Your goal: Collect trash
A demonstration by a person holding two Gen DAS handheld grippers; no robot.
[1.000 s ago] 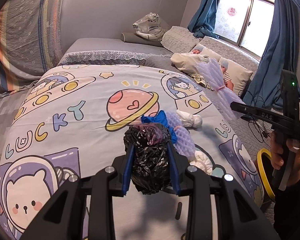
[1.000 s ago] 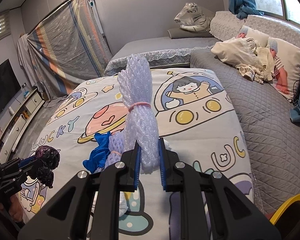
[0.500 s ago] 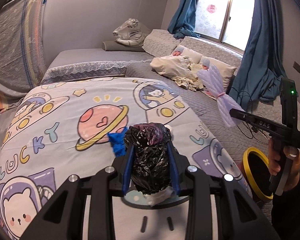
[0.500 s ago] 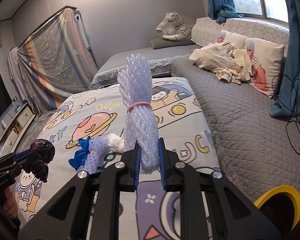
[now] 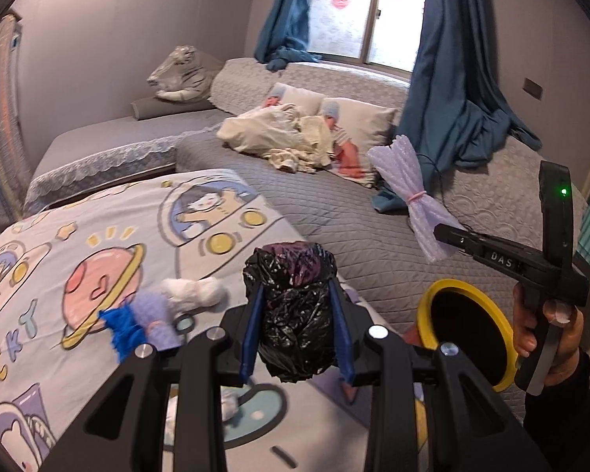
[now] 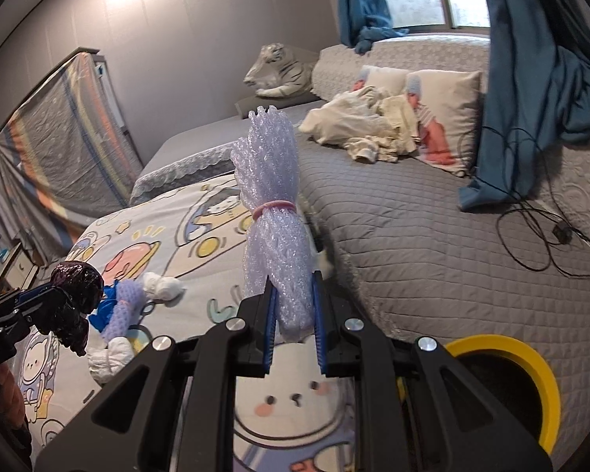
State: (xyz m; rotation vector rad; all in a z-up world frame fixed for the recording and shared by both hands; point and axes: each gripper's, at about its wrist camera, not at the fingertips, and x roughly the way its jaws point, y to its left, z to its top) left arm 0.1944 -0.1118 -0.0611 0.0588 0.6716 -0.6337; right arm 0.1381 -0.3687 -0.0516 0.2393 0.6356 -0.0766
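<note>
Over the cartoon bedspread [image 5: 98, 236], both views have swung toward the window side since a second ago. At four o'clock the yellow-rimmed bin [image 5: 468, 338] shows far more of its mouth than before. As earlier, the left gripper [image 5: 297, 332] stays clamped on the crumpled black bag [image 5: 291, 306], the right gripper [image 6: 293, 316] on the banded foam-net bundle [image 6: 273, 212]. Blue scrap [image 5: 122, 328] sits at nine o'clock.

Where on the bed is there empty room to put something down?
The grey quilted cover is bare between the cartoon blanket and the black cable. It is crowded by the blue scrap, lilac foam net and white wads.
</note>
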